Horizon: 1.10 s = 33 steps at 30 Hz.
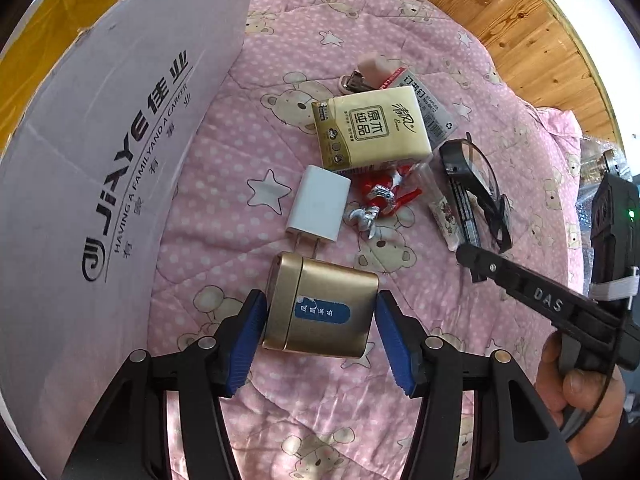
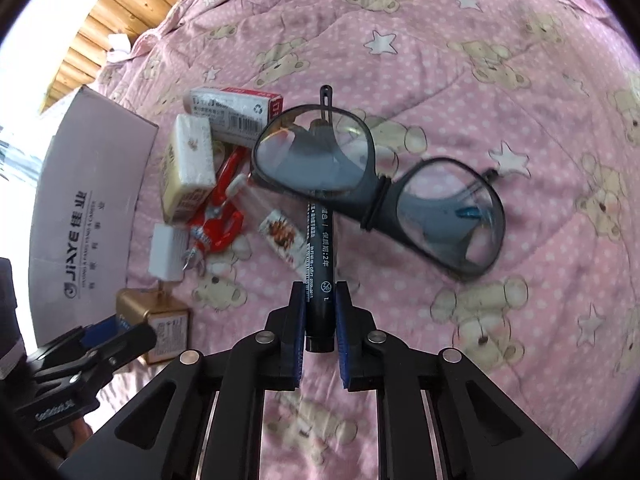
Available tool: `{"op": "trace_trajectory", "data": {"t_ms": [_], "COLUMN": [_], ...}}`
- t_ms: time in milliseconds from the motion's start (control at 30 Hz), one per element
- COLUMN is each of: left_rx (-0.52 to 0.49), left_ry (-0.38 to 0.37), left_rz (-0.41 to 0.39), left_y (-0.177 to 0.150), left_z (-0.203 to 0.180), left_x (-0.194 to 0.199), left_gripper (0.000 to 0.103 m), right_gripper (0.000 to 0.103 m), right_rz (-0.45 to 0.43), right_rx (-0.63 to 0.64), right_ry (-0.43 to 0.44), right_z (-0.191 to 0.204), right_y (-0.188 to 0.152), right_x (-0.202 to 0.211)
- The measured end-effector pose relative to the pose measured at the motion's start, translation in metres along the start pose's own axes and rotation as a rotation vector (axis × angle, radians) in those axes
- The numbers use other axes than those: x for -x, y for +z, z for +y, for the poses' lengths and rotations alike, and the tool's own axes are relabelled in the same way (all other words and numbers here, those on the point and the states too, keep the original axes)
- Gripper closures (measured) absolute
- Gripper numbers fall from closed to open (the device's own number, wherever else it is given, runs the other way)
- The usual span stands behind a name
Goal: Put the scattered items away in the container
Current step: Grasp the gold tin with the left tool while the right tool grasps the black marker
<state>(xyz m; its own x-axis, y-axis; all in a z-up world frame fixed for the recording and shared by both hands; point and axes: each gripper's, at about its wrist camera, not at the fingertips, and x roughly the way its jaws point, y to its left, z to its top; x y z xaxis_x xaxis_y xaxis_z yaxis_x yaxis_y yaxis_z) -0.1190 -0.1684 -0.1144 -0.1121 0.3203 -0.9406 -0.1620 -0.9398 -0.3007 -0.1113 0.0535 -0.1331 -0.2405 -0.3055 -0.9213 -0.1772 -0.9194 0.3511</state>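
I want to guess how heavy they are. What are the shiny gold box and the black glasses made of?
The rounded gold box with a blue label looks like brushed metal: a smooth satin sheen with soft highlights, though coated plastic is possible. The black-framed glasses look like matte plastic, with clear, reflective lenses; glass or plastic, I cannot tell.

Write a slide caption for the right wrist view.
Right gripper clamps a black marker lying under glasses on a pink quilt.
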Motion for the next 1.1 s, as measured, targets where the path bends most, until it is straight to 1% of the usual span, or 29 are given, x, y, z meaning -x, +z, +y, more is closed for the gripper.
{"op": "trace_trajectory", "data": {"t_ms": [67,167,200,267,333,367,400,533,667,767,800,833,900,967,1000,1100], "left_rx": [0.007,0.015,0.017,0.013,0.007,0.004,0.003,0.006,0.004,0.006,0.007,0.005,0.004,0.012,0.008,0.001], "left_ry": [0.003,0.004,0.004,0.006,0.014,0.017,0.015,0.013,0.012,0.029,0.036,0.043,0.051,0.049,0.046,0.04], "left_rz": [0.003,-0.003,-0.006,-0.01,-0.01,-0.011,-0.009,-0.014,-0.02,-0.027,-0.027,-0.025,-0.011,0.003,-0.001,-0.02], "left_y": [-0.001,0.002,0.003,0.006,0.008,0.009,0.01,0.009,0.006,0.006,0.006,0.006,0.007,0.008,0.007,0.006], "left_z": [0.0,0.0,0.0,-0.001,-0.002,-0.003,-0.002,0.002,0.004,0.002,0.001,0.002,0.002,0.004,0.004,0.005], "left_x": [-0.001,-0.004,-0.004,-0.006,-0.009,-0.01,-0.01,-0.008,-0.007,-0.008,-0.008,-0.009,-0.012,-0.017,-0.017,-0.012], "left_gripper": [0.046,0.046,0.046,0.046,0.046,0.046,0.046,0.047,0.047,0.047,0.047,0.047,0.046,0.046,0.046,0.047], "right_gripper": [0.089,0.084,0.079,0.076,0.076,0.079,0.089,0.089,0.089,0.084,0.076,0.073,0.072,0.074,0.088,0.089], "right_rz": [0.015,0.019,0.014,0.006,0.001,0.004,0.014,0.017,0.041,0.058,0.056,0.051,0.037,0.028,0.032,0.041], "right_rx": [0.003,0.01,0.012,0.019,0.027,0.025,0.018,0.014,0.036,0.028,0.021,0.013,0.007,0.008,0.011,0.009], "right_ry": [0.013,0.017,0.01,-0.001,-0.016,-0.028,-0.03,-0.015,-0.004,0.0,-0.005,-0.008,-0.013,-0.02,-0.03,-0.026], "right_z": [0.001,0.005,0.006,0.01,0.014,0.014,0.012,0.011,0.01,0.009,0.008,0.006,0.006,0.006,0.003,0.0], "right_y": [-0.006,-0.007,-0.006,0.0,0.008,0.012,0.013,0.01,-0.012,-0.018,-0.017,-0.016,-0.011,-0.007,-0.008,-0.009], "right_x": [0.003,0.001,0.0,-0.005,-0.011,-0.015,-0.016,-0.007,0.003,-0.002,-0.003,-0.003,-0.003,-0.003,-0.002,0.002]}}
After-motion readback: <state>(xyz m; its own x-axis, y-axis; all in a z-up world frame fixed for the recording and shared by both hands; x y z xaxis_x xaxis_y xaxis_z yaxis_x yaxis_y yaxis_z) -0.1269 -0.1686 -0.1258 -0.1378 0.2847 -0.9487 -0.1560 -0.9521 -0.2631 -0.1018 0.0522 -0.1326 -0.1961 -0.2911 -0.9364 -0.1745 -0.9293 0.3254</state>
